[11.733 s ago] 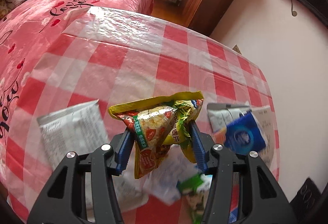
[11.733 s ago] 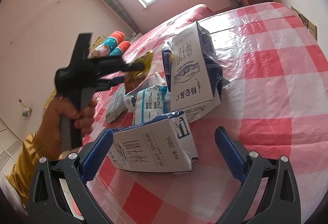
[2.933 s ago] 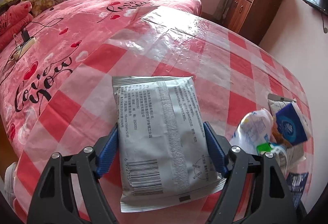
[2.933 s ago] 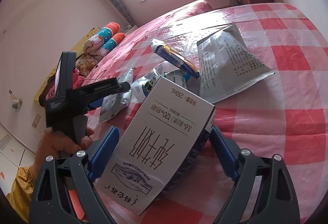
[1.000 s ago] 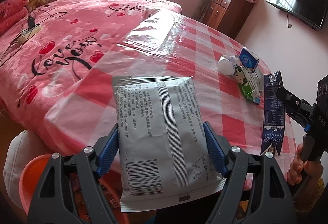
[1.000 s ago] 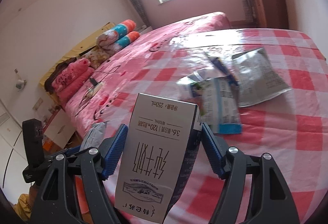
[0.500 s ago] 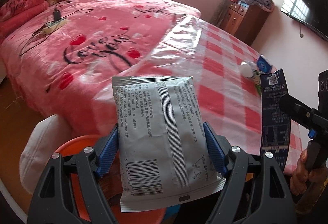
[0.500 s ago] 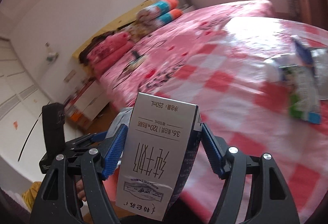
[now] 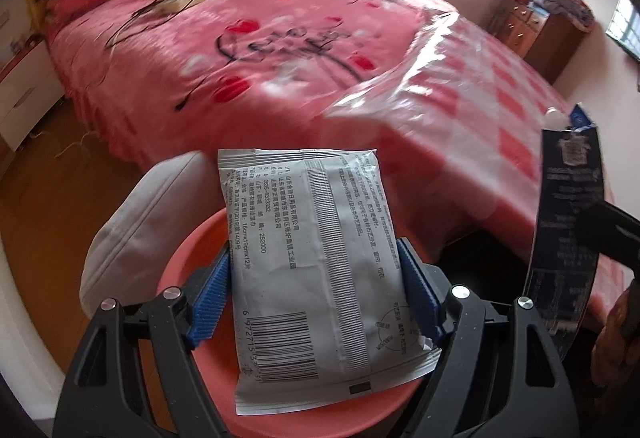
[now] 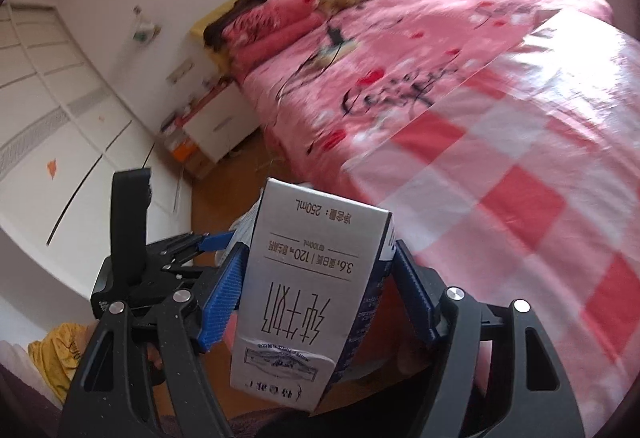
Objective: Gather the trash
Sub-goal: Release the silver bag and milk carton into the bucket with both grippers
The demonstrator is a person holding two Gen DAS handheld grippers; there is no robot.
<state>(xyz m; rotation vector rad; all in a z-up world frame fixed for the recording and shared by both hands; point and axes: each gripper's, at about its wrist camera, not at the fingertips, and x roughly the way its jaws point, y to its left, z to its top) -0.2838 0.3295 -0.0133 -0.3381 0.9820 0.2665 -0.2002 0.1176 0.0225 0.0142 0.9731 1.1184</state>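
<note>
My left gripper [image 9: 316, 290] is shut on a grey wet-wipe packet [image 9: 312, 270], both blue pads pressed against its sides. The packet hangs right over an orange-red bin [image 9: 188, 262] on the floor. My right gripper [image 10: 318, 298] is shut on a grey and navy milk carton [image 10: 304, 302], printed face up. That carton [image 9: 564, 238] also shows at the right edge of the left wrist view, beside the bin. The left gripper [image 10: 176, 258] appears to the left in the right wrist view, held by a hand.
A white cushion-like object [image 9: 144, 213] leans against the bin's left side. The table with a red-checked plastic cloth [image 9: 472, 105] stands to the right, with a pink bed [image 9: 260, 29] behind it. Wooden floor [image 9: 52, 205] lies to the left; a white nightstand [image 10: 216, 125] stands by the wall.
Both grippers have swung away from the table toward the floor. The bin now sits directly under the packet, and the carton has come closer on the right. Both grips are unchanged.
</note>
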